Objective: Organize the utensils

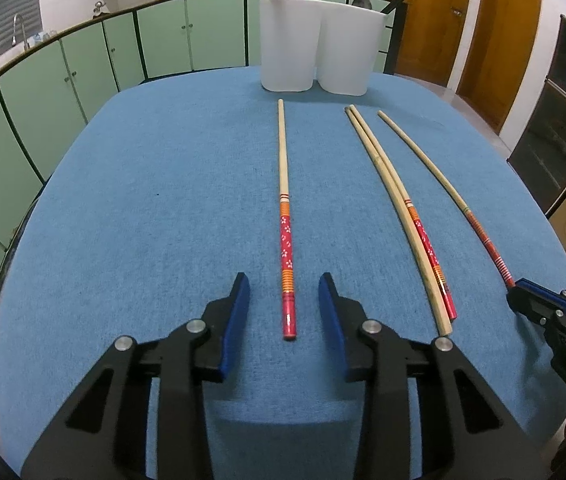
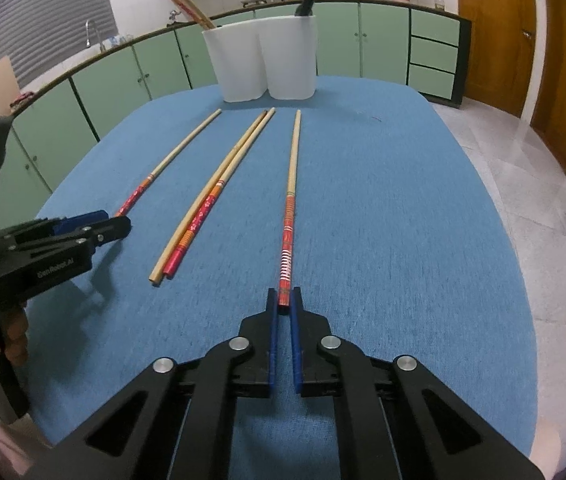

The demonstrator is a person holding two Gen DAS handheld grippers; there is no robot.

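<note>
From the left wrist camera, the left gripper [image 1: 285, 294] stands wide open, its blue-padded fingers [image 1: 239, 312] either side of the red handle end of a flowered chopstick [image 1: 284, 216] that lies straight ahead on the blue tablecloth [image 1: 143, 200]; neither pad touches it. Beyond its pale tip stand two white holders [image 1: 315, 48], side by side and touching, the left one with red-ended chopsticks in it, the other with dark ones. To the right of the fingers lies a pair of chopsticks [image 1: 399, 208], one plain and one flowered, pressed together, and further right a striped chopstick [image 1: 443, 192] whose red end meets the right gripper [image 1: 531, 300]. Letters on that gripper's body read something like "DAB", partly cut off. Left of the fingers there is a broad stretch of bare cloth up to the table's curved edge.

The right wrist camera shows what the other cannot: the right gripper's jaws nearly closed, pinching the red end of the striped chopstick between the blue pads. Off to the left, the left gripper carries the label "GenRobot.AI", and a bare hand [image 2: 11, 336] grips its handle. To the right of the fingers the cloth lies open to the table edge, with tiled floor [image 2: 515, 168] beyond.
</note>
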